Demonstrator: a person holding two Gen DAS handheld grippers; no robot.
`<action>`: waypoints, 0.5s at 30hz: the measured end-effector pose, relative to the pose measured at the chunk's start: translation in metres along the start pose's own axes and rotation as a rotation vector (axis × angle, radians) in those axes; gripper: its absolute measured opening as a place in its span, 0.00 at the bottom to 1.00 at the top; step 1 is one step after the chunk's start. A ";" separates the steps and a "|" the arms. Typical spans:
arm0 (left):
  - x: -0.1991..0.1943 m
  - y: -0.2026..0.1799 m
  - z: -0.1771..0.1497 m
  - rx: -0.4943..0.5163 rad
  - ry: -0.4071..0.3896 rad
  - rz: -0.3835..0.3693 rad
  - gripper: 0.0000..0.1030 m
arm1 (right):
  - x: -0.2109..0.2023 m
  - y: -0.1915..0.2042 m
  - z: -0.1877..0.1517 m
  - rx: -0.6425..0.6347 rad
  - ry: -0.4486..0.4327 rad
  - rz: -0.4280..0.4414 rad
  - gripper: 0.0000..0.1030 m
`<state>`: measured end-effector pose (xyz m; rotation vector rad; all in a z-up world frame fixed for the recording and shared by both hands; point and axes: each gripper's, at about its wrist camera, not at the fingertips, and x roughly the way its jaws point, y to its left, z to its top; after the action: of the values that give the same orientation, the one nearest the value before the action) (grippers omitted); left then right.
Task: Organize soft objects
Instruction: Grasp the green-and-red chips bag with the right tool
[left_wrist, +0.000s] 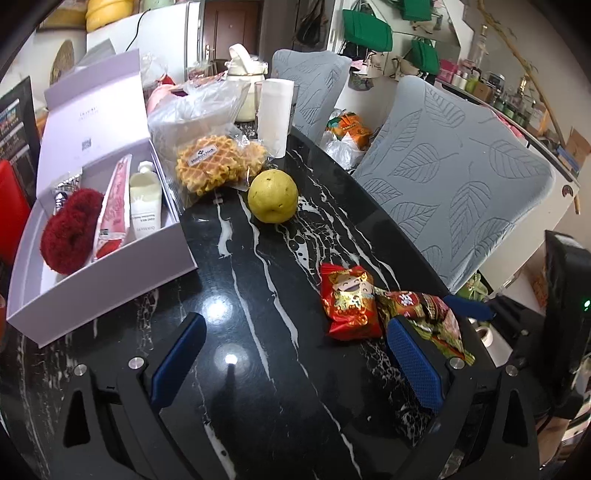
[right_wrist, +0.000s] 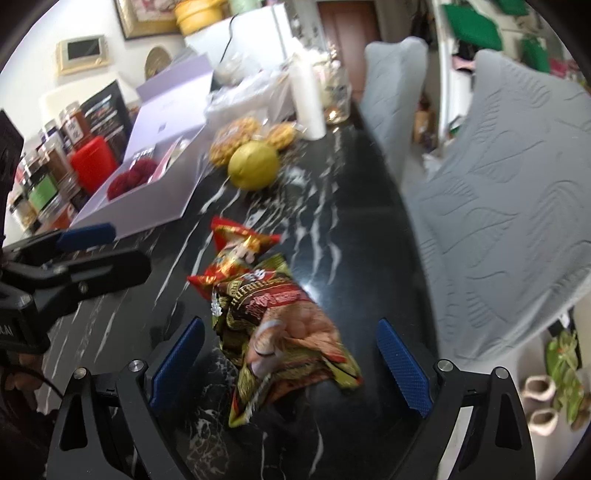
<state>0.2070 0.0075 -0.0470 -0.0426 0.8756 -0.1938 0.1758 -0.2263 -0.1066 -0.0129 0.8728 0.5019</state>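
Observation:
My left gripper (left_wrist: 295, 354) hangs open over bare black marble, with nothing between its fingers. A red snack packet (left_wrist: 349, 301) lies to its right. Beside that lies a dark green-and-red snack packet (left_wrist: 424, 317), partly hidden by my right finger pad. In the right wrist view that dark packet (right_wrist: 280, 332) lies flat between the spread fingers of my open right gripper (right_wrist: 290, 365), and the red packet (right_wrist: 240, 247) sits just beyond. An open white box (left_wrist: 110, 280) at the left holds a fluffy red scrunchie (left_wrist: 70, 232), a pink tube (left_wrist: 112, 210) and a white tube (left_wrist: 144, 201).
A yellow-green pear (left_wrist: 272, 195) and bagged waffles (left_wrist: 208, 168) sit past the box, with a white roll (left_wrist: 274, 114) and a jug behind. Two grey-covered chairs (left_wrist: 454, 177) line the table's right edge. Jars and a red container (right_wrist: 92, 166) stand left of the box.

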 end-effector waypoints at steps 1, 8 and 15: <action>0.003 0.000 0.001 -0.003 0.004 0.000 0.97 | 0.004 0.000 0.001 -0.006 0.011 -0.001 0.93; 0.019 -0.003 0.009 -0.010 0.035 -0.029 0.97 | 0.010 0.005 0.003 -0.068 0.026 -0.008 0.77; 0.041 -0.017 0.014 0.029 0.087 -0.056 0.97 | 0.000 -0.011 -0.001 -0.048 0.020 0.005 0.61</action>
<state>0.2404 -0.0169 -0.0672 -0.0317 0.9585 -0.2618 0.1795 -0.2361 -0.1091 -0.0599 0.8807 0.5278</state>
